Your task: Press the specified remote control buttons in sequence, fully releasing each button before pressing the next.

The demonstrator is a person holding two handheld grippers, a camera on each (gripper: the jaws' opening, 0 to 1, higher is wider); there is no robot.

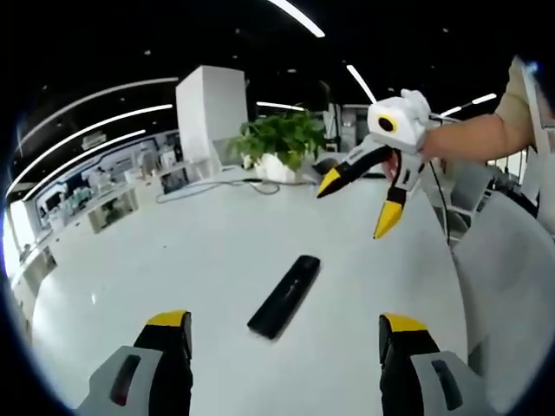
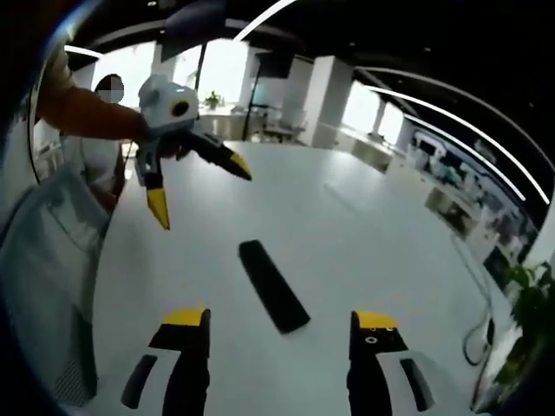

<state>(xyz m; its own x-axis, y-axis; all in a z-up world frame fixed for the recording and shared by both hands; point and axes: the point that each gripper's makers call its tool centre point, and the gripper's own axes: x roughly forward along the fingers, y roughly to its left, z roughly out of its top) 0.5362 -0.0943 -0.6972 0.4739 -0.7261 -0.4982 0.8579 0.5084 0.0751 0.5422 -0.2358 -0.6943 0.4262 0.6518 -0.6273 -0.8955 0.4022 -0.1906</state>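
— Where is the remote?

— The black remote (image 1: 284,295) lies flat on the white table (image 1: 217,260), out in the open, with nothing touching it. In my left gripper view it sits between my left gripper's (image 1: 286,334) two yellow-tipped jaws and a little beyond them.

— And your jaws?

— Both pairs stand wide apart and hold nothing. My right gripper (image 1: 355,201) hangs in the air above the far side of the table, held by my hand (image 1: 414,156), well apart from the remote.

— What else do you see there?

— A potted plant (image 1: 282,143) near the table's far edge, with a cable (image 1: 208,186) trailing beside it. In the right gripper view the remote lies just ahead of the jaws.
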